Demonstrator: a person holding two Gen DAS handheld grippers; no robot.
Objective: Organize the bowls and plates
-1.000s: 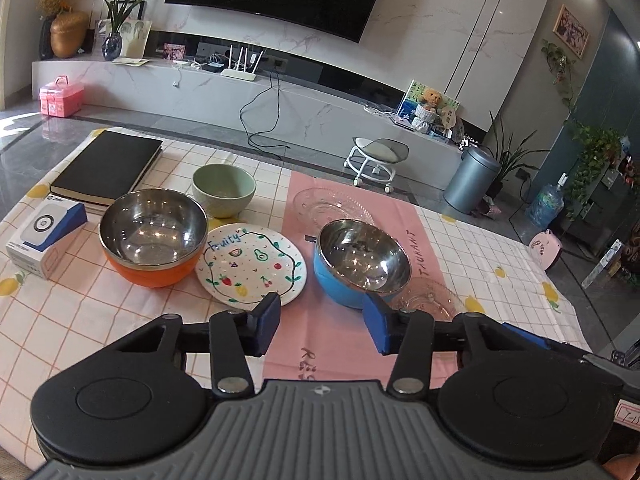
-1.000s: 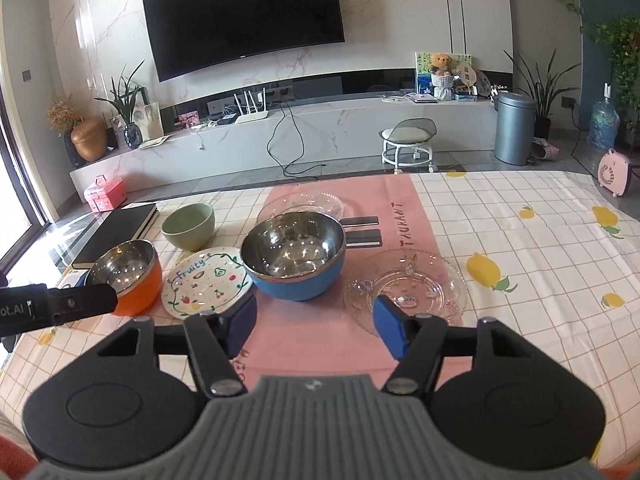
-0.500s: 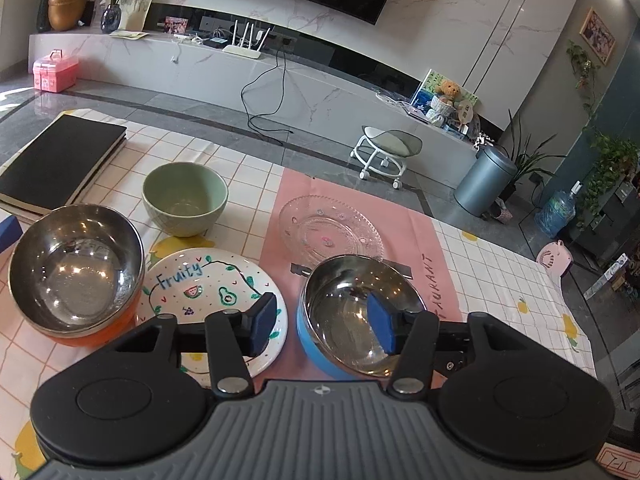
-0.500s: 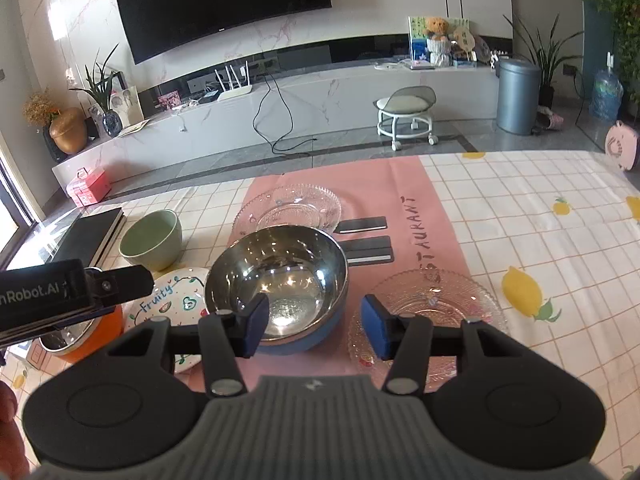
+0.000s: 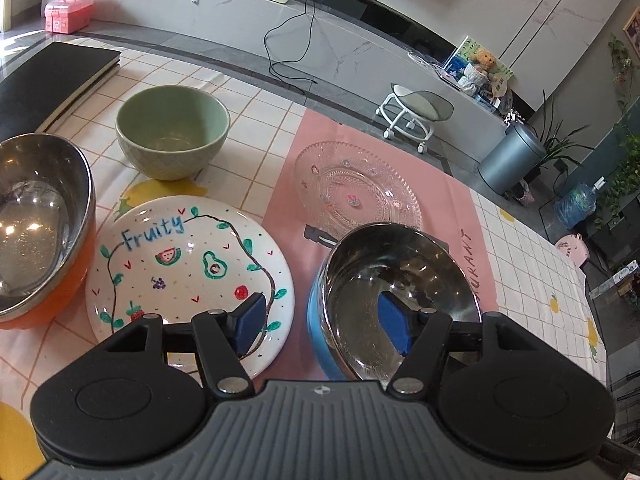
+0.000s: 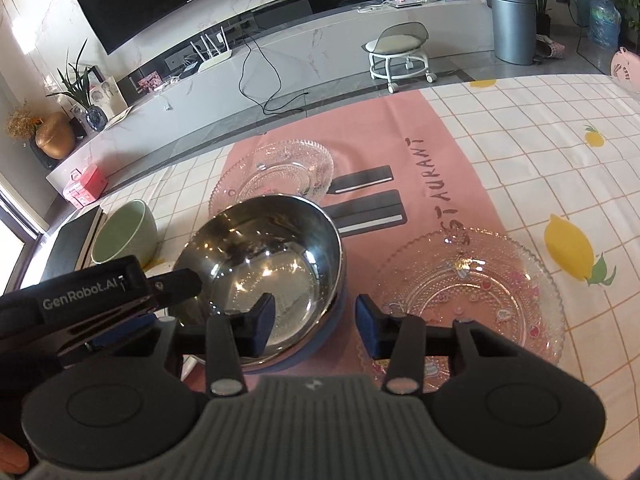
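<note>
Blue bowl [image 5: 320, 320] rim between parted left gripper [image 5: 322, 322] fingers

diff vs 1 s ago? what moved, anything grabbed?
Both grippers moved forward and down to the blue steel bowl. The left gripper now straddles its left rim, one finger inside; the right gripper straddles its right rim. Jaws of both remain open, nothing gripped. The bowl, Fruity plate, green bowl, orange bowl and both glass plates have not shifted.
</note>
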